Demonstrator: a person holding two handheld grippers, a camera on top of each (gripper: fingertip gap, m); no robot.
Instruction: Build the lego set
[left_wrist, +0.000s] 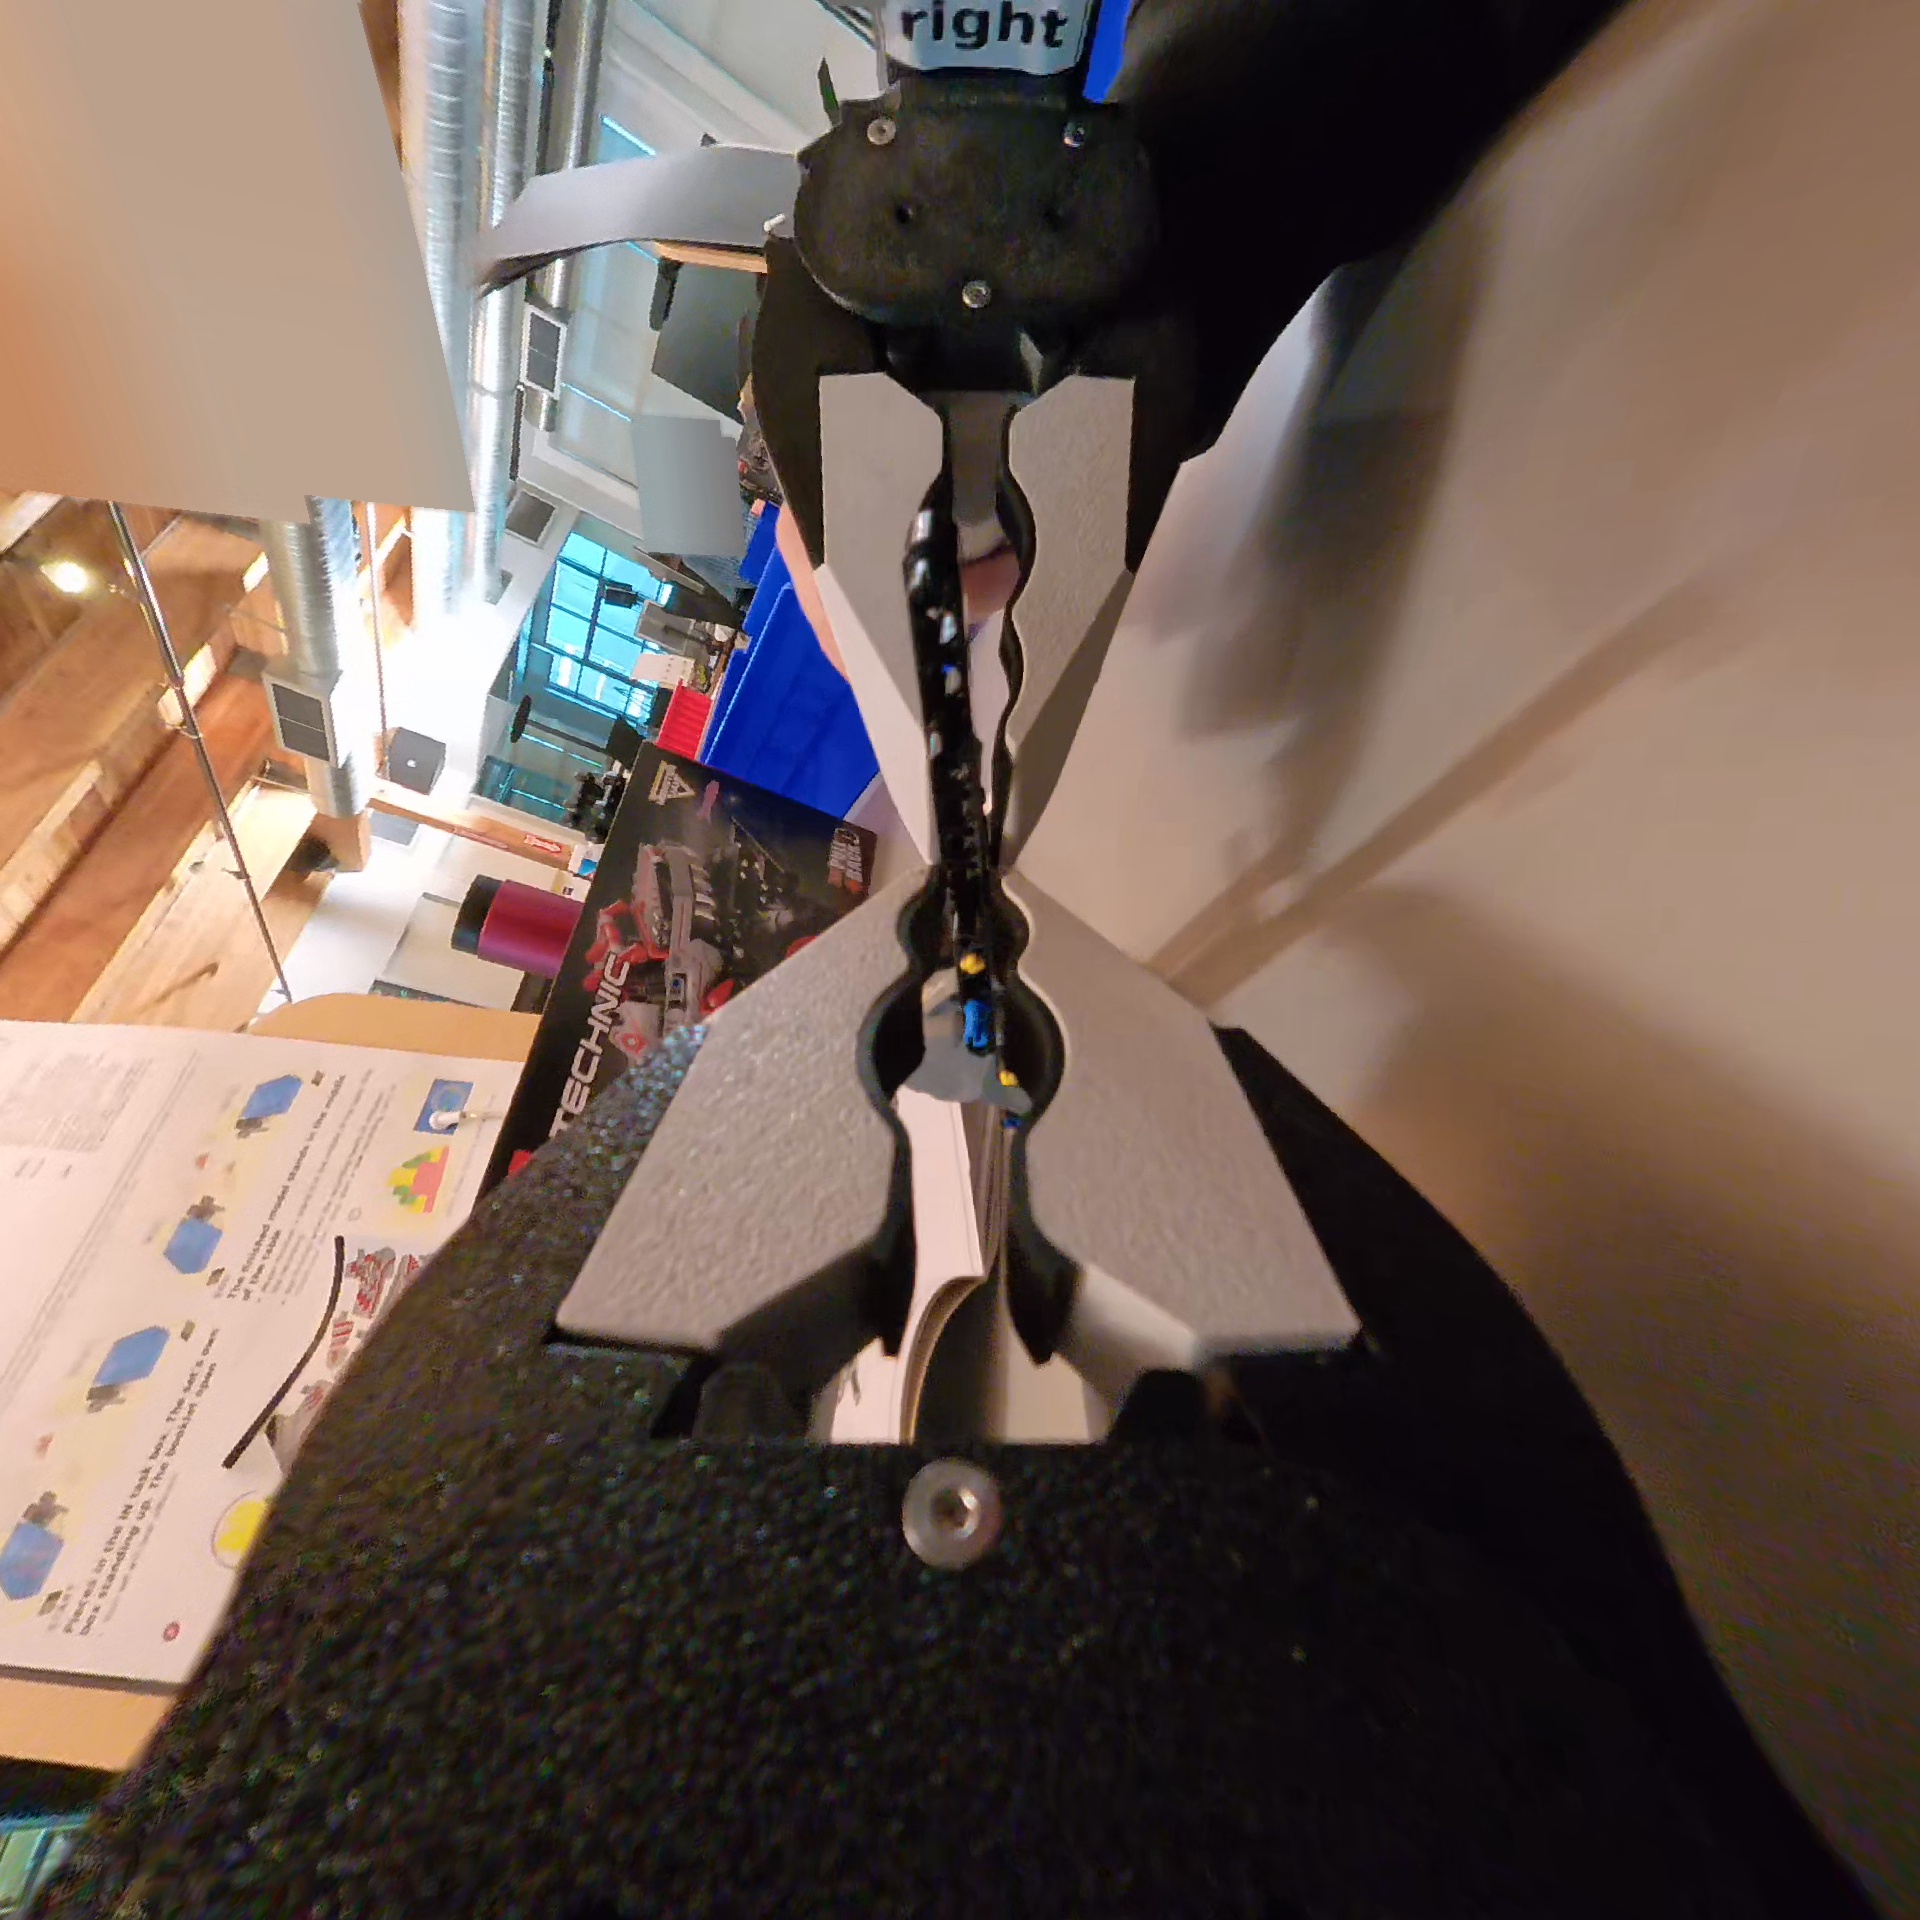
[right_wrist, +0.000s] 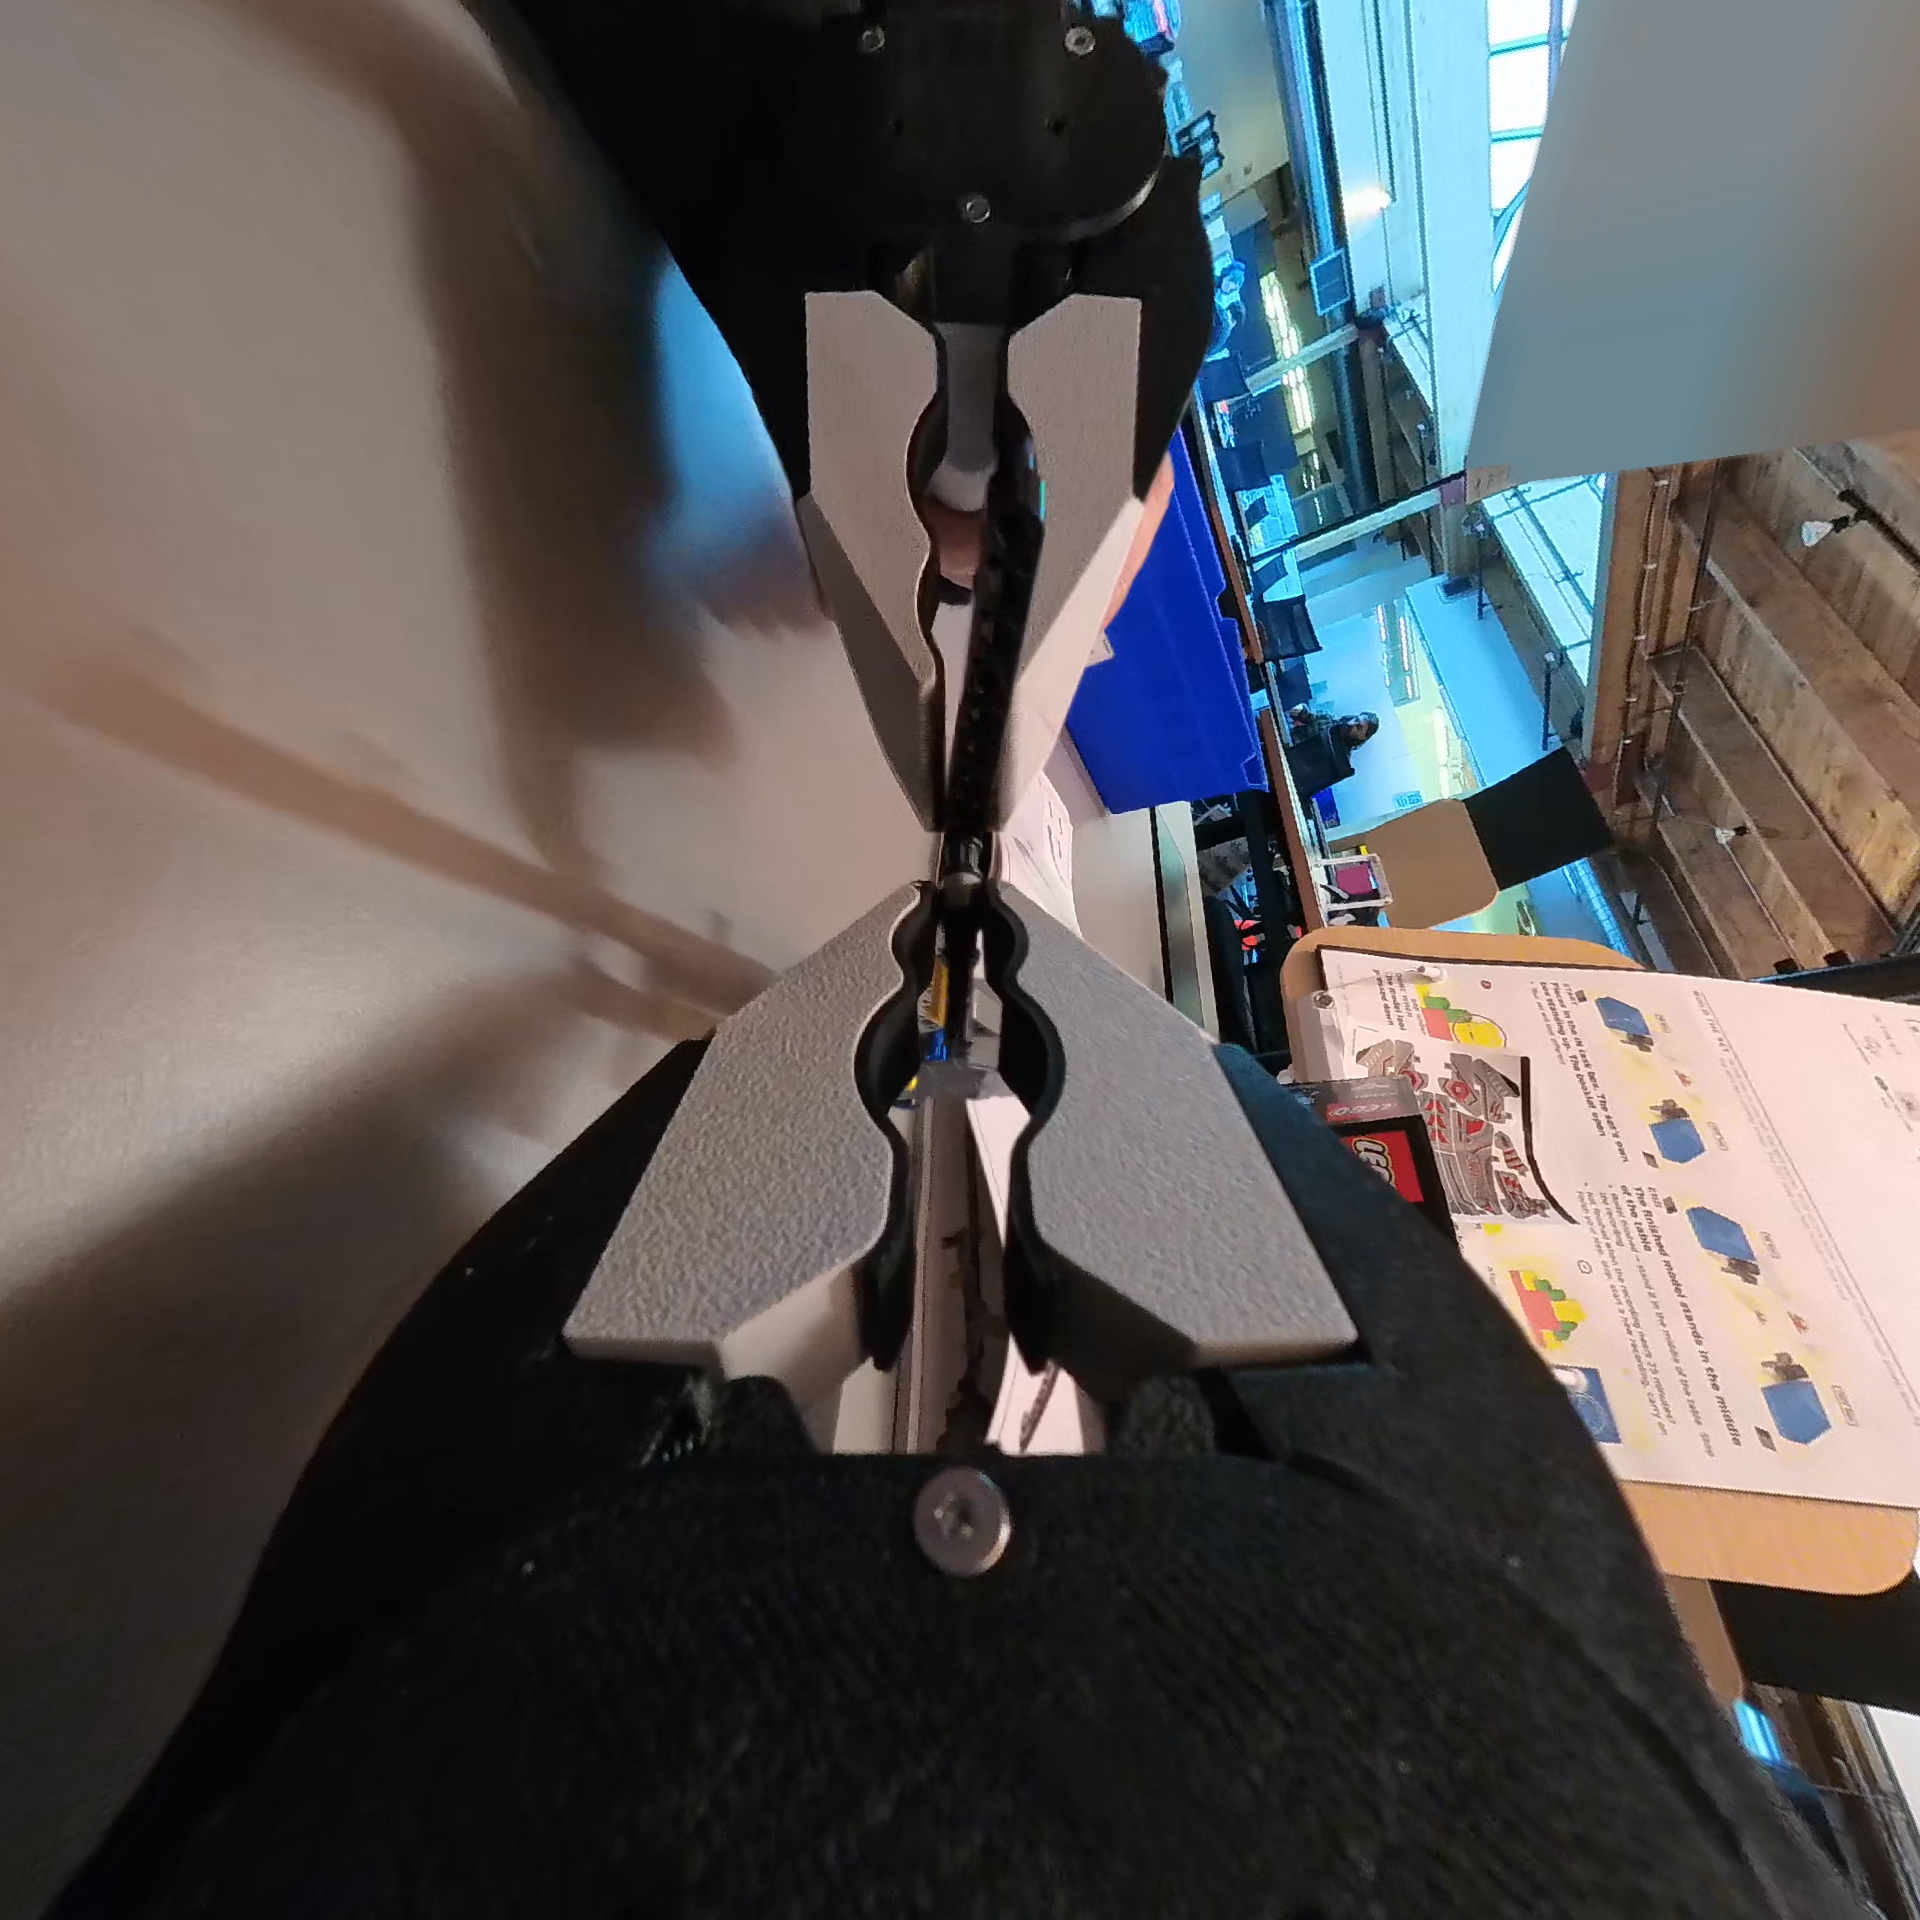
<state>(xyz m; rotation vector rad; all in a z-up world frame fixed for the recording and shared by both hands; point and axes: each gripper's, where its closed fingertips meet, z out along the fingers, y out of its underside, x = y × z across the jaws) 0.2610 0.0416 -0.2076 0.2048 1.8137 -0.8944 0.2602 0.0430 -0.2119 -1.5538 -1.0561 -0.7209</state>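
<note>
My two grippers meet tip to tip above the white table (left_wrist: 1558, 727). A long black Lego beam assembly (left_wrist: 951, 727) runs between them. In the left wrist view my left gripper (left_wrist: 966, 909) is shut on the end that carries a grey part with blue and yellow pins (left_wrist: 966, 1039). The right gripper (left_wrist: 966, 847) faces it from above, shut on the black beam. In the right wrist view my right gripper (right_wrist: 961, 904) grips the assembly near yellow and blue pins (right_wrist: 935, 1013), and the left gripper (right_wrist: 971, 821) clamps the holed black beam (right_wrist: 992, 644). Most of the assembly is hidden by the fingers.
A Lego box (left_wrist: 707, 935), a printed instruction sheet (left_wrist: 208, 1299), blue bins (left_wrist: 790, 675) and a dark red bottle (left_wrist: 520, 925) stand beside the work spot. The sheet (right_wrist: 1714, 1195), the blue bin (right_wrist: 1164, 675) and the box (right_wrist: 1382, 1143) also show in the right wrist view.
</note>
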